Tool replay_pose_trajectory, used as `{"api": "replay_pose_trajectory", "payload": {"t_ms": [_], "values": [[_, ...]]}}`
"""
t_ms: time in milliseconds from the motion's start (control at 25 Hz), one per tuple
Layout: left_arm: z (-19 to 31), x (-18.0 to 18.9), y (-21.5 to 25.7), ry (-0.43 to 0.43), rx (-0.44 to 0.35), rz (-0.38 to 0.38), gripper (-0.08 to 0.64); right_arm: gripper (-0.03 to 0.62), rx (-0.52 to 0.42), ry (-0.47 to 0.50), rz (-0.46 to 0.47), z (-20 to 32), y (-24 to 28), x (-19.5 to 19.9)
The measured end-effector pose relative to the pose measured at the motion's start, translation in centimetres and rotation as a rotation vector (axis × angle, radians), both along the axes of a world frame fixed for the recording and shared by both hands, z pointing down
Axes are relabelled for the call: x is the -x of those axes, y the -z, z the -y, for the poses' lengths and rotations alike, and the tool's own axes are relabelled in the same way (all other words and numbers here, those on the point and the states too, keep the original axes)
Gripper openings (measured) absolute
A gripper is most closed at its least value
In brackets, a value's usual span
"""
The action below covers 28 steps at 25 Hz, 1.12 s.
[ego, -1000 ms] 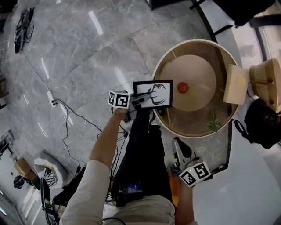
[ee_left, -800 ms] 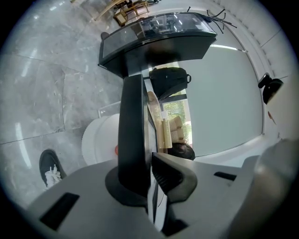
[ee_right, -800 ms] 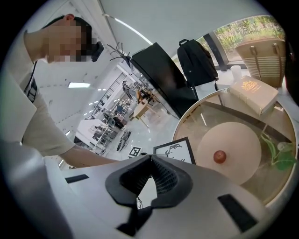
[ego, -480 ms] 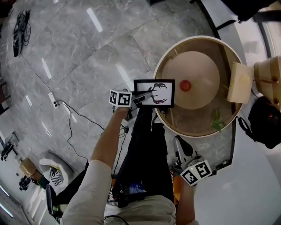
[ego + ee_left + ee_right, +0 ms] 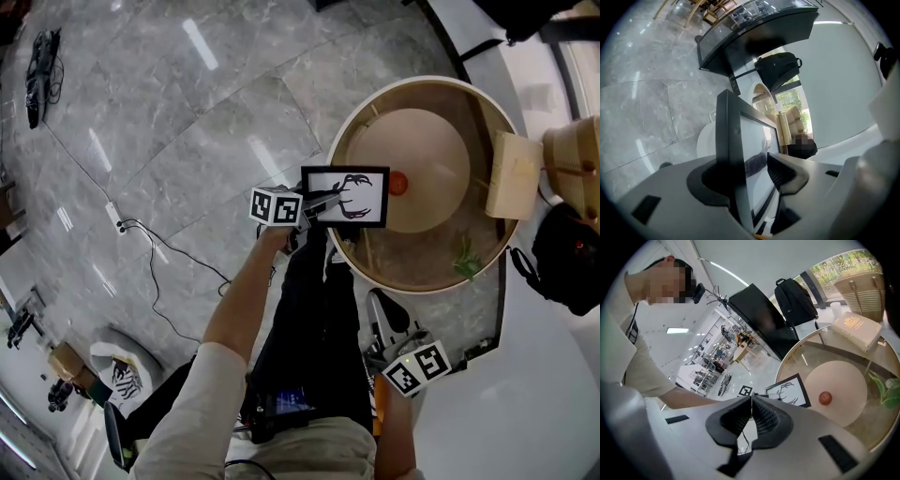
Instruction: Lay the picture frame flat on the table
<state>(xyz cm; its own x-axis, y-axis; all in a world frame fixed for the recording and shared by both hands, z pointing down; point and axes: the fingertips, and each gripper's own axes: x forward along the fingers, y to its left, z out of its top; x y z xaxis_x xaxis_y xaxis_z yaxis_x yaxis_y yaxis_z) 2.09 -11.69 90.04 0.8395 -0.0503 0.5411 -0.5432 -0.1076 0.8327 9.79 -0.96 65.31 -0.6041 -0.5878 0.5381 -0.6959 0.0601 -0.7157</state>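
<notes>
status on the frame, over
Left tongs opening round black antler-print picture frame. Right tongs shut, empty. Frame face-up on round wood-rimmed table's edge; small red ball just beyond.

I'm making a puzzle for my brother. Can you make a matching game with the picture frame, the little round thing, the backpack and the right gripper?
Things:
1. picture frame
2. little round thing
3. backpack
4. right gripper

Clues:
A. jaws together
B. red, on the round table
C. black, off the table
D. antler drawing inside

Pairs: 1-D, 2-B, 3-C, 4-A
</notes>
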Motion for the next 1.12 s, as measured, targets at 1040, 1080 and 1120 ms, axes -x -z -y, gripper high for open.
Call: {"api": "replay_pose_trajectory", "payload": {"t_ms": [1040, 1080, 1120], "values": [[-1.0, 7.1, 5.4, 0.174, -0.11, 0.096, 0.272, 0.035, -0.038, 0.025, -0.039, -2.7, 1.6, 0.2], [-1.2, 7.6, 6.5, 0.181, -0.125, 0.102, 0.272, 0.035, -0.042, 0.03, -0.046, -2.7, 2.0, 0.1], [-1.4, 7.8, 7.9, 0.182, -0.144, 0.107, 0.272, 0.035, -0.046, 0.038, -0.056, -2.6, 2.4, -0.1]]}}
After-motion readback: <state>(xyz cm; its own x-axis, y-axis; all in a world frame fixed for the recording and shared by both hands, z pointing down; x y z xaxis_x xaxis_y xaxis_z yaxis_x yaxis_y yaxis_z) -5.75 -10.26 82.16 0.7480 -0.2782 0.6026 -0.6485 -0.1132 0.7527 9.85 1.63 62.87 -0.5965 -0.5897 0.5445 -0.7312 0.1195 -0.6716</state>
